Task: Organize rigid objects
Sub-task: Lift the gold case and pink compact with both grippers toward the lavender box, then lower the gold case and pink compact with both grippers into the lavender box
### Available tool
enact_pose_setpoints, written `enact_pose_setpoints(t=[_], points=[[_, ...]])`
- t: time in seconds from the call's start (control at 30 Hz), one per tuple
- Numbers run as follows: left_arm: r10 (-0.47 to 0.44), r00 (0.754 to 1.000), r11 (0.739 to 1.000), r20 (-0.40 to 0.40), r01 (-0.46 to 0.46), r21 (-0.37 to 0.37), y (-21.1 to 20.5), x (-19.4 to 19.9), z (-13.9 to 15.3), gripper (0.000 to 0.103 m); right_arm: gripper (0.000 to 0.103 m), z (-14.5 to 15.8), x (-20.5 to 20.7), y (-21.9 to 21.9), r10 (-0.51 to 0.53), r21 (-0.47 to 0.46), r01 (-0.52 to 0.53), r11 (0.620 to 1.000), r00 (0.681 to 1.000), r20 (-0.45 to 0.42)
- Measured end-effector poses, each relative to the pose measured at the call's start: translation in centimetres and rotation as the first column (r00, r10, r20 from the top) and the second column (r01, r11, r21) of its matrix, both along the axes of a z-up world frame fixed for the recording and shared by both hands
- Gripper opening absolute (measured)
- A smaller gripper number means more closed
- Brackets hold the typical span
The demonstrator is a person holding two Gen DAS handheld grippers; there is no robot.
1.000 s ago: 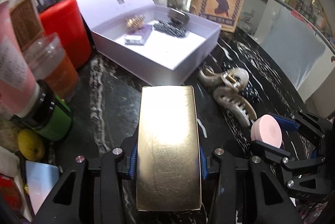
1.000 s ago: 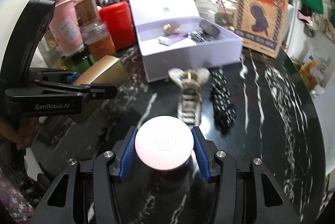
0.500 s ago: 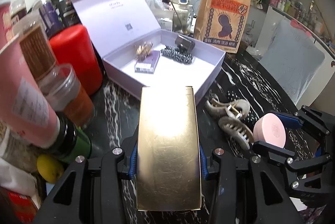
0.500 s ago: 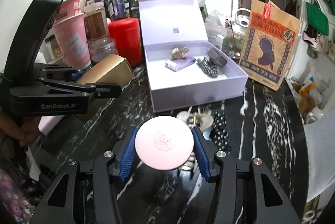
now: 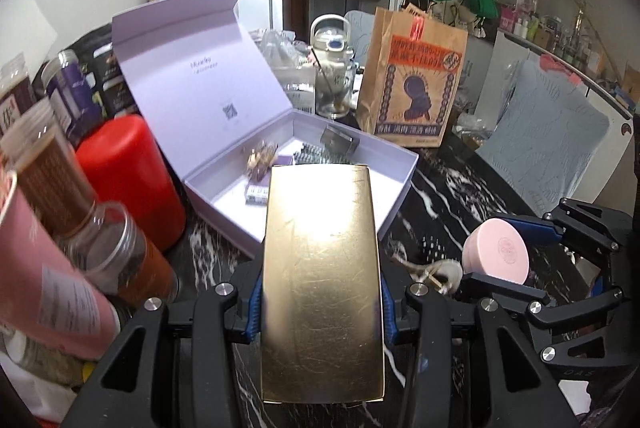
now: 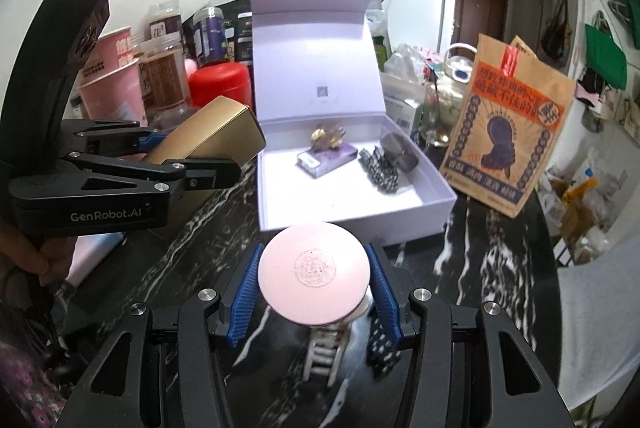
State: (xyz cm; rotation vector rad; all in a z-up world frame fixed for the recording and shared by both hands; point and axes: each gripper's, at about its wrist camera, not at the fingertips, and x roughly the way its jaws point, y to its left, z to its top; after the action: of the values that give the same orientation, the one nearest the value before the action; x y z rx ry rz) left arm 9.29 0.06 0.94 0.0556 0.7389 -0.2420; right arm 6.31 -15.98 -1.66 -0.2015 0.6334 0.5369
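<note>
Lilac box (image 6: 416, 206) open, holding hair clips (image 6: 380, 168); left tongs (image 5: 320, 304) clamp gold box (image 5: 320, 268), right tongs (image 6: 313, 292) pink compact (image 6: 313, 270).

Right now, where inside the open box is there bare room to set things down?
The near half of the lavender box floor is bare, in front of the small purple carton and the dotted clip. The back half is crowded.
</note>
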Motion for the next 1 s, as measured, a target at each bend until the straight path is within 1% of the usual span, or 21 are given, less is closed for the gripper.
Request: enact_pose_setpoints(t=[0.37, 0.5, 0.73, 0.9, 1.0], points=[[-0.016, 0.996, 1.0, 0.086, 0.017, -0.008, -0.4, 3.8, 2.9, 0.044, 0.051, 2.4, 3.9, 0.1, -0.004, 0.025, 0.003, 1.0, 0.999, 0.046], [-0.016, 0.995, 1.0, 0.102, 0.016, -0.004, -0.6, 5.3, 3.5, 0.044, 0.051, 3.0, 5.3, 0.1, -0.004, 0.031, 0.002, 1.0, 0.998, 0.059], [-0.01, 0.994, 1.0, 0.113, 0.012, -0.022, -0.7, 8.4, 3.7, 0.044, 0.051, 3.8, 8.3, 0.0, -0.026, 0.039, 0.023, 0.999, 0.996, 0.082], [0.004, 0.993, 1.0, 0.115, -0.002, -0.017, -0.7, 10.9, 3.2, 0.044, 0.051, 4.2, 10.8, 0.3, -0.034, 0.041, 0.03, 0.999, 0.994, 0.104], [0.023, 0.994, 0.999, 0.109, -0.019, -0.033, -0.3, 12.4, 2.7, 0.044, 0.051, 4.1, 12.5, 0.7, -0.033, 0.043, 0.028, 0.999, 0.994, 0.108]])
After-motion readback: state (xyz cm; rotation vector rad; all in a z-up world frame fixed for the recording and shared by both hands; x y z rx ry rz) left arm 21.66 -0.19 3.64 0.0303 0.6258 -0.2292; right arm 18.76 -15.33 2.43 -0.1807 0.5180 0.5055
